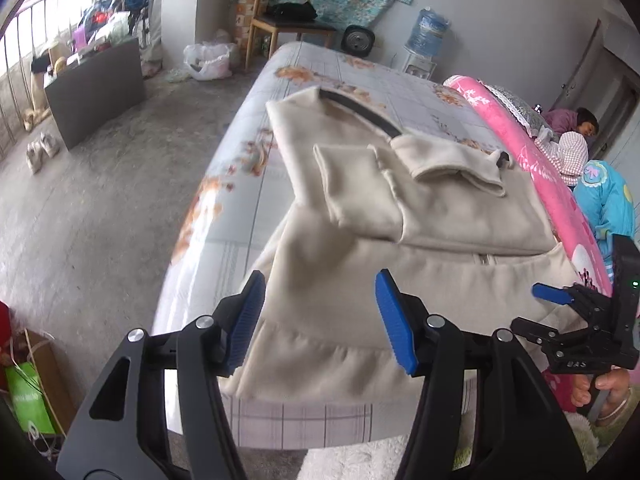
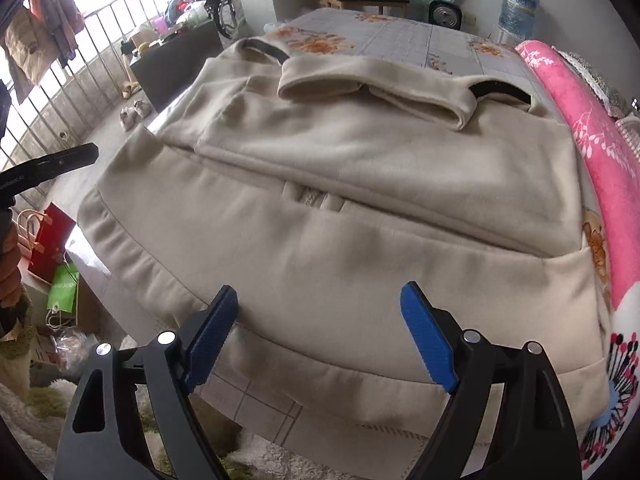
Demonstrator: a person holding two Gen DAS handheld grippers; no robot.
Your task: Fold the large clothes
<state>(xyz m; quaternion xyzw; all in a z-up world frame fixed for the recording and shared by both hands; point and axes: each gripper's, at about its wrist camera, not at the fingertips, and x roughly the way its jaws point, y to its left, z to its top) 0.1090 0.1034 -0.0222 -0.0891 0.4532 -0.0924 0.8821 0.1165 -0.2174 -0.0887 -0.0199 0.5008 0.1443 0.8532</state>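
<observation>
the beige coat [image 2: 340, 216] lies partly folded on the bed [image 1: 360, 80]. the left gripper [image 1: 320, 316] and right gripper [image 2: 320, 336], at 6 o'clock, gape wide with nothing between their jaws.

The left wrist view looks from the bed's [image 1: 224, 216] near left corner, angled rightward across the cream garment [image 1: 344, 264]; the right wrist view sits close over the hem, facing straight up the bed; both share garment and pink blanket [image 2: 584, 128].
</observation>
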